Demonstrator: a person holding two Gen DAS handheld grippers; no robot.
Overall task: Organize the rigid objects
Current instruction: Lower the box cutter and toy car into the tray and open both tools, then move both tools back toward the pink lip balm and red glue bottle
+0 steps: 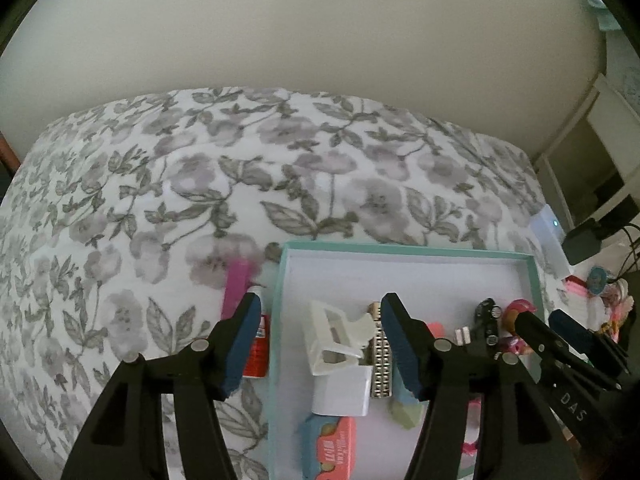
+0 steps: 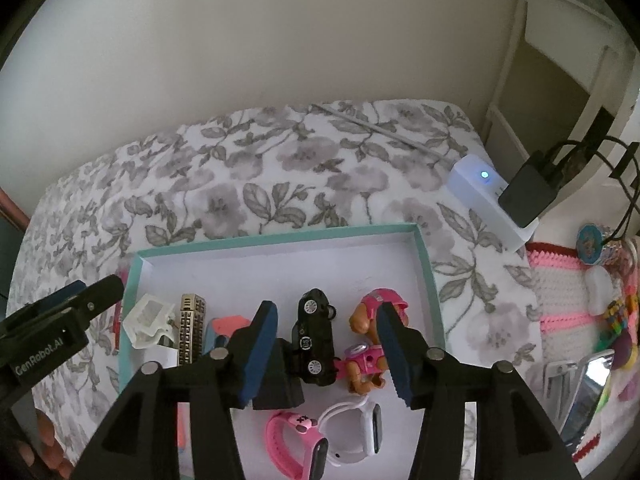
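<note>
Right gripper [image 2: 328,354] fingers part-open, empty, straddling black car [image 2: 314,342] in tray [image 2: 428,276]; car's long axis runs along fingers. Left gripper [image 1: 316,344] part-open, empty.

Red bottle [image 1: 256,350] half hidden behind left tongs' finger; orange-blue box [image 1: 328,446] cut by bottom edge.

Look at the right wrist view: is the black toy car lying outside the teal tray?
No, the black toy car lies inside the teal tray, beside the pink dog figure.

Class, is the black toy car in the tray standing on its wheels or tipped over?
Tipped: the black toy car lies on its side in the tray, wheels showing.
</note>
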